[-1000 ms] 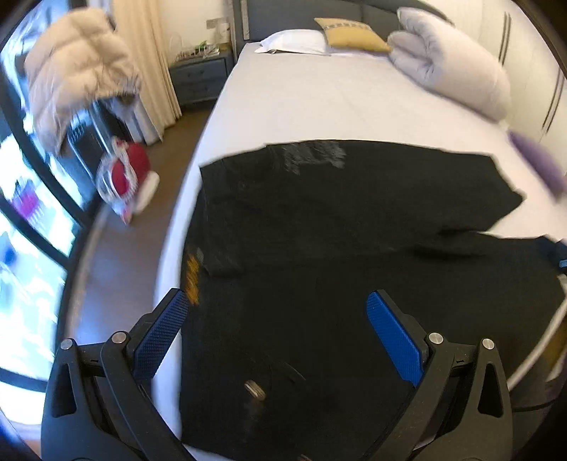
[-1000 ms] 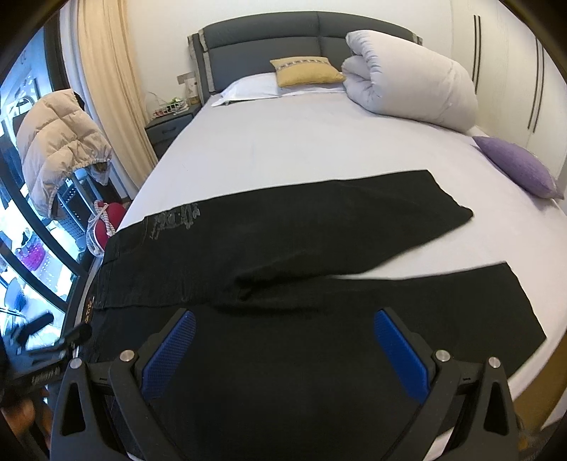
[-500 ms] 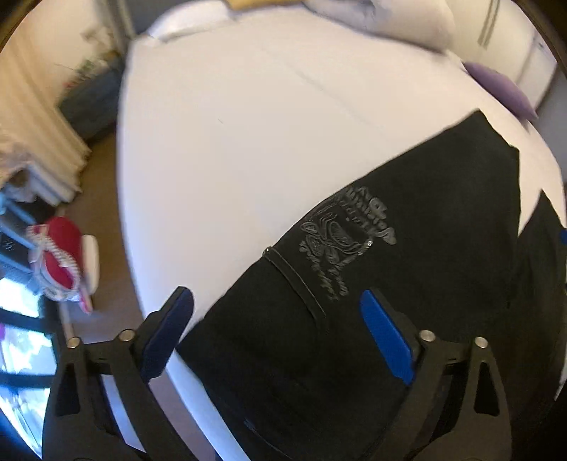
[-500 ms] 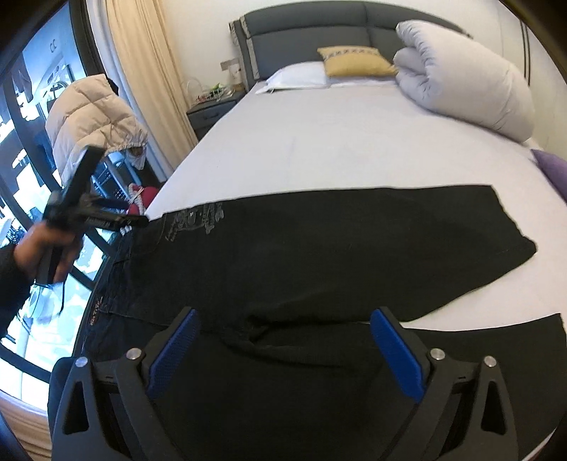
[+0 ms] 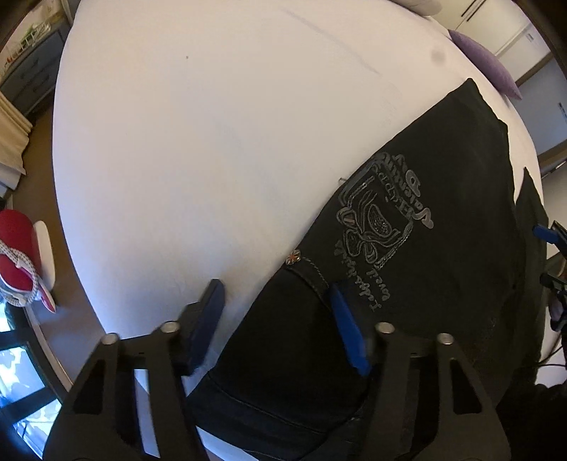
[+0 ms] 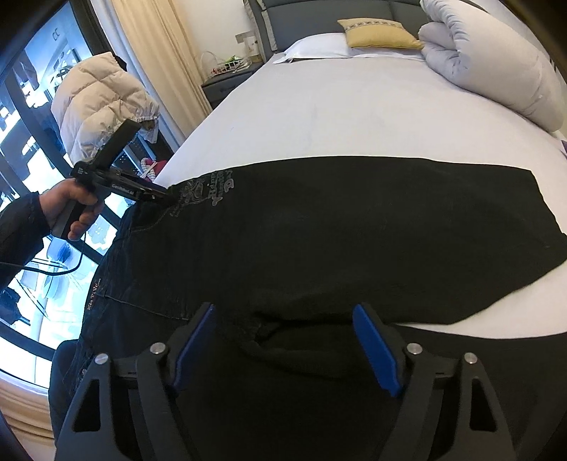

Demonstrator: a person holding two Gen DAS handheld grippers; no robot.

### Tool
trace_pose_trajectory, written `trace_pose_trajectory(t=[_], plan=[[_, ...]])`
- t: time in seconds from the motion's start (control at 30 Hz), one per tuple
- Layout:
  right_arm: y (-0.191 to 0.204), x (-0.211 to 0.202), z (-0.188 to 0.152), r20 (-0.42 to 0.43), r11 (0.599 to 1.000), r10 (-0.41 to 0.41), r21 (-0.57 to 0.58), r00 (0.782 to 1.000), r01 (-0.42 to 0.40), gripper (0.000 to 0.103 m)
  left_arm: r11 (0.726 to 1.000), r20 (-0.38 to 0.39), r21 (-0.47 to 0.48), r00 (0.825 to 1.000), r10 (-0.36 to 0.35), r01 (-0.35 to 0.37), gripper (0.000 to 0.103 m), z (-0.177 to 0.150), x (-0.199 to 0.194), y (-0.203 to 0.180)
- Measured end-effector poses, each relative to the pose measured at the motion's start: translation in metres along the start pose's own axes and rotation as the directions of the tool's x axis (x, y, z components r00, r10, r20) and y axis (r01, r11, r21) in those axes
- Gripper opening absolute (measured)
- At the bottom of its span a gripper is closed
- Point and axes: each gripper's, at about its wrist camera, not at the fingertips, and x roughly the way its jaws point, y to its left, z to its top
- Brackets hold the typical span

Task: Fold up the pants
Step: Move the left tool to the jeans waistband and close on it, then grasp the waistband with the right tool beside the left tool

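So the black pants (image 6: 336, 241) are lying flat across the near half of the bed (image 6: 336, 117), close to its near edge, and the waist end is sitting right by the bed's left edge. Past the pants, the white sheet is stretching bare up to the pillows (image 6: 375, 33) and the rolled quilt (image 6: 496, 67). One leg is reaching toward the right side, and a strip of sheet is showing between it and the other leg. A grey print (image 5: 382, 223) is showing near the waist, with a small stud (image 5: 293, 257) beside it. The left gripper (image 5: 274, 312) is sitting at the waist corner, fingers spread wide, one over the sheet and one over the cloth, holding nothing. The right gripper (image 6: 283, 347) is hanging over the crotch, fingers also wide apart and empty.
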Motion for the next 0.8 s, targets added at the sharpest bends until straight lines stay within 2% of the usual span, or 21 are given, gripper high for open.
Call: trace_pose_trajectory(t=[0.03, 0.07, 0.13, 0.27, 0.4, 0.57, 0.7, 0.8], plan=[[0.001, 0.001, 0.001, -0.001, 1.000, 0.006, -0.004, 1.000, -0.006, 0.081, 1.000, -0.007, 0.000, 1.000, -0.004, 0.004, 0.041, 0.001, 0.001, 0.000], [0.003, 0.001, 0.003, -0.002, 1.000, 0.013, -0.010, 1.000, -0.013, 0.080, 1.000, -0.009, 0.001, 1.000, -0.007, 0.007, 0.038, 0.002, 0.000, -0.001], [0.005, 0.002, 0.007, -0.006, 0.999, 0.023, -0.023, 1.000, -0.023, 0.079, 1.000, -0.005, 0.001, 1.000, -0.006, 0.006, 0.016, 0.002, -0.003, -0.004], [0.015, 0.003, 0.028, 0.008, 0.992, 0.060, -0.111, 0.998, -0.058, 0.078, 0.999, 0.077, -0.024, 0.997, 0.025, -0.023, 0.007, -0.015, -0.023, -0.010], [0.034, 0.009, 0.059, -0.002, 0.957, 0.105, -0.272, 0.994, -0.101, 0.073, 0.998, 0.204, -0.037, 0.977, 0.064, -0.057, 0.005, -0.036, -0.056, -0.028], [0.071, 0.030, 0.108, -0.059, 0.867, 0.147, -0.473, 0.987, -0.157, 0.070, 0.992, 0.304, -0.002, 0.945, 0.119, -0.124, 0.005, -0.069, -0.072, -0.074], [0.104, 0.058, 0.129, -0.094, 0.762, 0.091, -0.635, 0.991, -0.130, 0.069, 0.991, 0.346, 0.002, 0.930, 0.126, -0.135, 0.005, -0.095, -0.079, -0.100], [0.123, 0.083, 0.135, -0.145, 0.681, 0.036, -0.720, 0.989, -0.130, 0.060, 0.993, 0.361, -0.012, 0.926, 0.114, -0.118, 0.004, -0.098, -0.077, -0.098]])
